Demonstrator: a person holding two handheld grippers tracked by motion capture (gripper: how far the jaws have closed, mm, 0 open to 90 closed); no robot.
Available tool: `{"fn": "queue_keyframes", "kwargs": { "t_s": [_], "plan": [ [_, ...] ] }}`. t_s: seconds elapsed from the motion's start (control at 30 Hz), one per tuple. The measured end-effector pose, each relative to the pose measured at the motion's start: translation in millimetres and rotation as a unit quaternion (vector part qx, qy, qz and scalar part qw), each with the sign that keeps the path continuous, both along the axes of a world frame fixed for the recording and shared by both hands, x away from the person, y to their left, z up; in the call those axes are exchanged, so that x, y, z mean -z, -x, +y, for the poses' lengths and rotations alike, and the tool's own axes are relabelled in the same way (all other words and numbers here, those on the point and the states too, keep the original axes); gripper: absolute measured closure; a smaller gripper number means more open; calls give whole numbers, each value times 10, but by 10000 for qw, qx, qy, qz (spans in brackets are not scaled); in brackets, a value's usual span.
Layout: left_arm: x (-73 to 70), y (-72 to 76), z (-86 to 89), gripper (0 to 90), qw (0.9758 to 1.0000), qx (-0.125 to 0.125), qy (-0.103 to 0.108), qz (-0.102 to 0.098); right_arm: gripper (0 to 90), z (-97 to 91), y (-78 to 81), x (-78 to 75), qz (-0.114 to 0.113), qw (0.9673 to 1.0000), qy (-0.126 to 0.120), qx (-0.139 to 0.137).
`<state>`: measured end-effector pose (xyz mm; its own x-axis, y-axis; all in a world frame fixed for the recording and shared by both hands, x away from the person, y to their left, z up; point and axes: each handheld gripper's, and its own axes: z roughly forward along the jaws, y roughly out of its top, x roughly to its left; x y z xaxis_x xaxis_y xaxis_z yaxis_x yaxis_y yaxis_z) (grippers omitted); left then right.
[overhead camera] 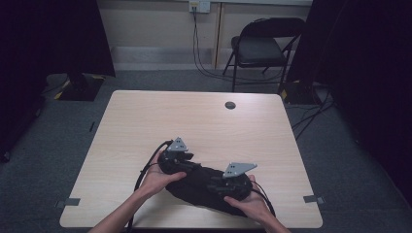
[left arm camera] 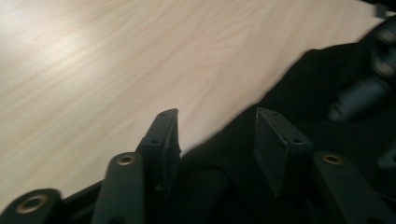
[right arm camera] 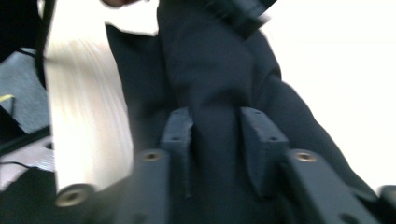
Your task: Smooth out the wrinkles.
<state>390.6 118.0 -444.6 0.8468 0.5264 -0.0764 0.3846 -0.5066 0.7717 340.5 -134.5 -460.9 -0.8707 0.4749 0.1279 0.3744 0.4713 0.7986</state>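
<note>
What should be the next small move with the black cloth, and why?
Probably close the right gripper on the fold of black cloth lying between its fingers, which stand apart. The left gripper is open at the cloth's edge, and the cloth lies bunched on the table.

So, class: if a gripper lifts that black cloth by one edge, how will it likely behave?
The black cloth would probably droop, since it lies bunched in soft folds on the table. It looks light and unlikely to roll. A fold stands between the right gripper pads, so it pinches easily.
</note>
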Motion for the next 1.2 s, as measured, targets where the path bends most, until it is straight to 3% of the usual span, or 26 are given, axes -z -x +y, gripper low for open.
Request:
{"fn": "queue_keyframes", "kwargs": {
  "t_s": [0.07,0.13,0.2,0.27,0.43,0.53,0.6,0.67,0.7,0.77,0.8,0.93,1.0,1.07,1.2],
  "plan": [
    [-9,74,52,474,9999,65,101,-2,572,-68,-16,-114,7,9998,-178,101],
    [0,140,86,454,9998,195,73,42,587,-162,-41,-230,6,9988,-395,284],
    [32,203,102,454,9995,295,-57,63,603,-254,-77,-313,-56,9977,-472,484],
    [59,260,115,451,9994,317,-98,95,644,-310,-112,-331,-52,9971,-394,654],
    [1,304,162,460,9993,340,136,100,640,-266,34,-126,174,9987,15,487],
    [-72,263,195,469,9991,119,400,-14,526,-282,161,-6,217,9981,103,568],
    [-28,216,207,465,9996,1,282,14,441,-299,222,45,258,9967,194,740],
    [101,209,215,423,9993,20,166,335,397,-329,281,51,153,9957,221,882],
    [157,243,220,401,9992,37,105,390,367,-347,310,53,93,9950,264,962],
    [188,314,244,376,9991,43,212,368,348,-367,339,67,48,9941,294,1043],
    [174,329,253,376,9988,67,235,427,313,-398,378,102,70,9914,374,1255],
    [205,451,287,353,9991,104,185,377,282,-389,399,114,23,9901,410,1341],
    [257,492,268,353,9996,80,51,248,275,-354,386,175,59,9899,481,1333],
    [291,480,240,356,9998,88,-86,164,248,-302,378,233,48,9898,596,1297],
    [348,396,276,357,9999,-4,9,132,234,-259,305,281,-53,9901,579,1279]
  ]
}}
